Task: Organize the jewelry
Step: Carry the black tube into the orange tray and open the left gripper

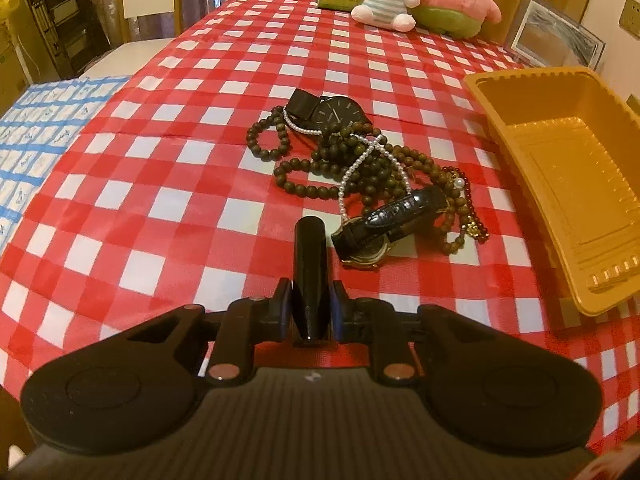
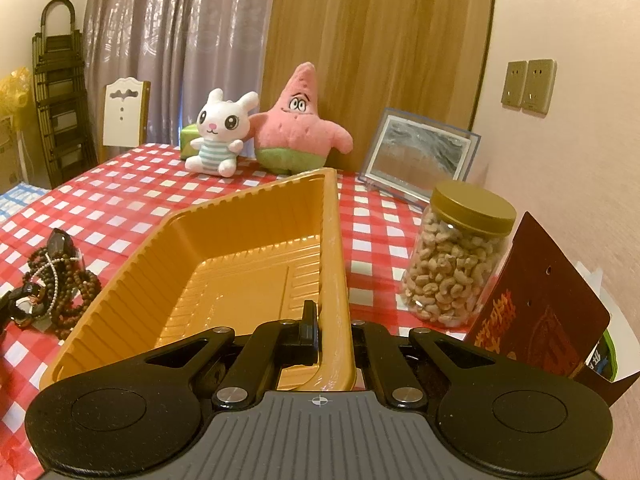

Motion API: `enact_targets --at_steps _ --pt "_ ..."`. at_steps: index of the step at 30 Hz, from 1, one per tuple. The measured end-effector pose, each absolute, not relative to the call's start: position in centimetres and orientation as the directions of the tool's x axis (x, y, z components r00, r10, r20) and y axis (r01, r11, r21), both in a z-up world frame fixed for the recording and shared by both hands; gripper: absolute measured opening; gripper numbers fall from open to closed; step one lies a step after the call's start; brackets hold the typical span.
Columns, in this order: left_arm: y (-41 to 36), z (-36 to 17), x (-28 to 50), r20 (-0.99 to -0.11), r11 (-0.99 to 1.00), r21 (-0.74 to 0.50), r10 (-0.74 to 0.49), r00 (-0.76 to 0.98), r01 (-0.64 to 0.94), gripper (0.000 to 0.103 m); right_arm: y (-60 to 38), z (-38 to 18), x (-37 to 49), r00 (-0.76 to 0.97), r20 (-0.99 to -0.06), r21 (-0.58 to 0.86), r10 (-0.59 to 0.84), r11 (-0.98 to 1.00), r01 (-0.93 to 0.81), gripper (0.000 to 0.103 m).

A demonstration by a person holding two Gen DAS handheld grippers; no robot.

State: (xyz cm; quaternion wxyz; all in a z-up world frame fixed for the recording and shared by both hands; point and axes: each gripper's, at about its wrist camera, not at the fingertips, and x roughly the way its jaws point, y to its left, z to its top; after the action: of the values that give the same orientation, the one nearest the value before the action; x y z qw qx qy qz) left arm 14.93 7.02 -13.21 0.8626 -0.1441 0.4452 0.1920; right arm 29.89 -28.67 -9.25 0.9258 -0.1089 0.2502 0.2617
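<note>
My left gripper [image 1: 311, 304] is shut on a black cylinder [image 1: 310, 256], which sticks out forward between the pads above the checked tablecloth. Just beyond its tip lies the jewelry pile [image 1: 360, 160]: dark wooden bead strings, a pearl strand [image 1: 362, 162], a black-faced watch [image 1: 340, 114] and a gold watch with a black leather strap [image 1: 396, 216]. The gold plastic tray [image 1: 532, 76] stands to the right of the pile with nothing in it. My right gripper [image 2: 328, 320] is shut on the tray's near right rim [image 2: 332, 240]. The pile [image 2: 60, 280] lies left of the tray.
Two plush toys [image 2: 276, 128] and a green box sit at the table's far end. A photo frame [image 2: 420, 152], a jar of cashews [image 2: 456, 264] and a dark red card [image 2: 540, 320] stand right of the tray. A blue-checked cloth [image 1: 40, 128] covers the left table edge.
</note>
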Motion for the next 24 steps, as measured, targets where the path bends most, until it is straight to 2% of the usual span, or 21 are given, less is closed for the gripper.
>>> enact_targets --at_steps 10,18,24 --pt "4.5 -9.4 14.6 -0.77 0.897 -0.141 0.167 0.616 -0.418 0.018 -28.6 -9.2 29.7 0.736 -0.524 -0.073 0.429 0.838 -0.54 0.003" --pt "-0.4 -7.1 18.4 -0.703 0.933 -0.242 0.021 0.711 -0.266 0.018 -28.2 -8.9 29.4 0.731 -0.526 -0.088 0.435 0.827 -0.555 0.003" --pt "-3.5 -8.2 22.0 -0.708 0.945 -0.267 -0.061 0.704 -0.187 0.018 -28.0 -8.9 29.5 0.723 -0.527 -0.088 0.446 0.818 -0.569 0.003"
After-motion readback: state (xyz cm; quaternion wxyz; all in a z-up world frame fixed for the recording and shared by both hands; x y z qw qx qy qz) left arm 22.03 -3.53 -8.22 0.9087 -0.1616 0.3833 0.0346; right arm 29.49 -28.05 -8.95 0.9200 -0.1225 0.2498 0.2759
